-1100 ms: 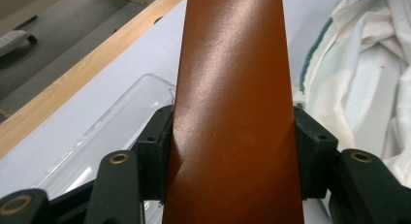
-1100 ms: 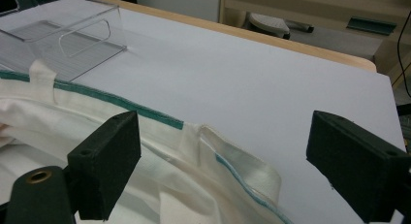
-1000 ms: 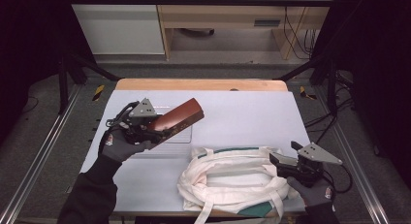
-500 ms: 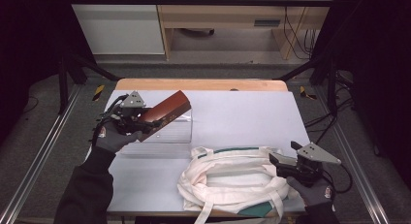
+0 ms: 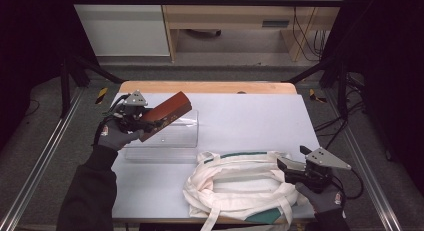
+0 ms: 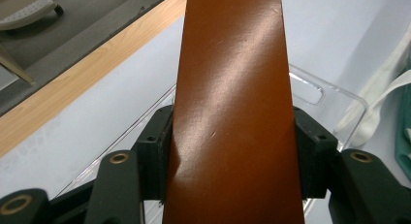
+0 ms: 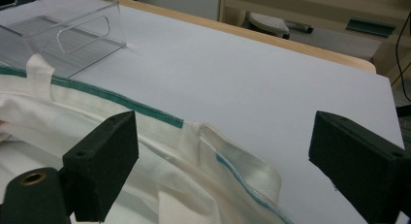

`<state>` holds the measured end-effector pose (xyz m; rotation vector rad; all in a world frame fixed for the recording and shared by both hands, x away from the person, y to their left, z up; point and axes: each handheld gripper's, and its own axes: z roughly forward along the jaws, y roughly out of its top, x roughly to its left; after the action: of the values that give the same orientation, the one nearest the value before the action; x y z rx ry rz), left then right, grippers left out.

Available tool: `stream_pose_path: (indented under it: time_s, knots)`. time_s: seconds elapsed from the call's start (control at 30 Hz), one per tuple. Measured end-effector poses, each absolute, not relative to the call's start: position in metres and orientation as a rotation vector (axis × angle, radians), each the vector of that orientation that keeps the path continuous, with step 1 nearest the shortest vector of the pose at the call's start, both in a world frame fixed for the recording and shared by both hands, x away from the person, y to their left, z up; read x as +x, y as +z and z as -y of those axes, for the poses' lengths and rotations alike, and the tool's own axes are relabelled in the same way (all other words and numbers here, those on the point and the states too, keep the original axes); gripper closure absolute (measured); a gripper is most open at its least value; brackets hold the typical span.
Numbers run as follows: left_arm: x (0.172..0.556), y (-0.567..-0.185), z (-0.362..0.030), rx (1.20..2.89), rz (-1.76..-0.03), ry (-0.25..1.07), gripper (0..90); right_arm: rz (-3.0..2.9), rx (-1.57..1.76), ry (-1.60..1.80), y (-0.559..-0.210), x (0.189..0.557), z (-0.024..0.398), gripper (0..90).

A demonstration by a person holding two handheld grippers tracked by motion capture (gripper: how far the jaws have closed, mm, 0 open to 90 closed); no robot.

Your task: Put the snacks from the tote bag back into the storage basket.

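The left gripper point(image 5: 145, 122) had its jaws clamped on a brown box point(image 5: 165, 113), one pad pressed against each long side, as the left gripper view showed point(image 6: 231, 112). The box was held off the bench point(image 5: 250, 111), tilted, with its far end raised above the near-left corner of a clear plastic bin point(image 5: 172, 138). That bin point(image 6: 320, 95) stood on the bench's white top, open side up, and seen through the left gripper view it lay directly beneath the box.

A cream cloth bag point(image 5: 240, 183) with a green trim lay flat just beside the bin, on the side nearer the person, its straps loose over it. The right gripper point(image 5: 290, 167) rested at the bag's right end, well apart from the bin. Its jaws stood wide apart with nothing gripped; in the right gripper view point(image 7: 232, 161) the bag's hem point(image 7: 145, 110) and one strap lay between and below them.
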<state>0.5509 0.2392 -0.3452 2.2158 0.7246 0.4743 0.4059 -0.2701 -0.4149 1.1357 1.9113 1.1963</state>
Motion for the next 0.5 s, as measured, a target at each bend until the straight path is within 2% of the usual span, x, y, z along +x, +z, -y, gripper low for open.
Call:
stream_pose_path:
  time_s: [0.5]
  knots:
    - [0.564, -0.365, -0.239, 2.276, -0.725, 0.438, 42.8, -1.928, 1.116, 1.177, -0.415, 0.405, 0.267, 7.5]
